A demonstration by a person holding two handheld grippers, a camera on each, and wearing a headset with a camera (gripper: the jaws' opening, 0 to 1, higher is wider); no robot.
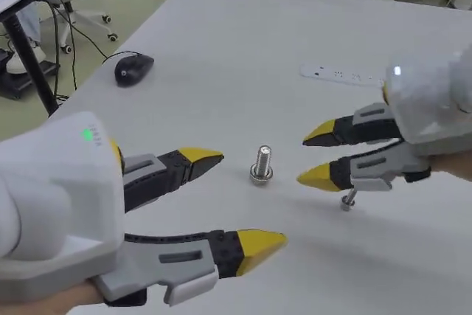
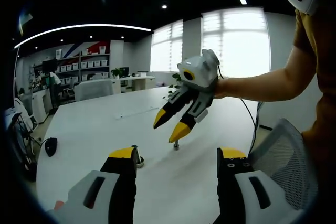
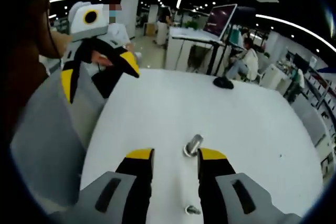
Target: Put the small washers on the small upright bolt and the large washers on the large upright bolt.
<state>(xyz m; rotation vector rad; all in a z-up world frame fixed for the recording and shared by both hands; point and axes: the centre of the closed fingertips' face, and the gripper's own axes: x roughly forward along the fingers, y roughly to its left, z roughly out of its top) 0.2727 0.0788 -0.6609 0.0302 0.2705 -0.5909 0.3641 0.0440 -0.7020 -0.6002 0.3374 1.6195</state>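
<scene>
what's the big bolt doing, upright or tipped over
Upright: the big bolt stands on its wide end on the table, with its threaded shaft pointing up.

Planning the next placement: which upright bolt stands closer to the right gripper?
The small bolt, the thin one standing close under the right gripper and its fingers. The large bolt, thicker and taller, stands farther off, out past the fingertips.

White table [image 1: 221,49], silver large bolt [image 1: 262,164], yellow-tipped black left tongs [image 1: 252,198] and right tongs [image 1: 301,159], black mouse [image 1: 134,68]
</scene>
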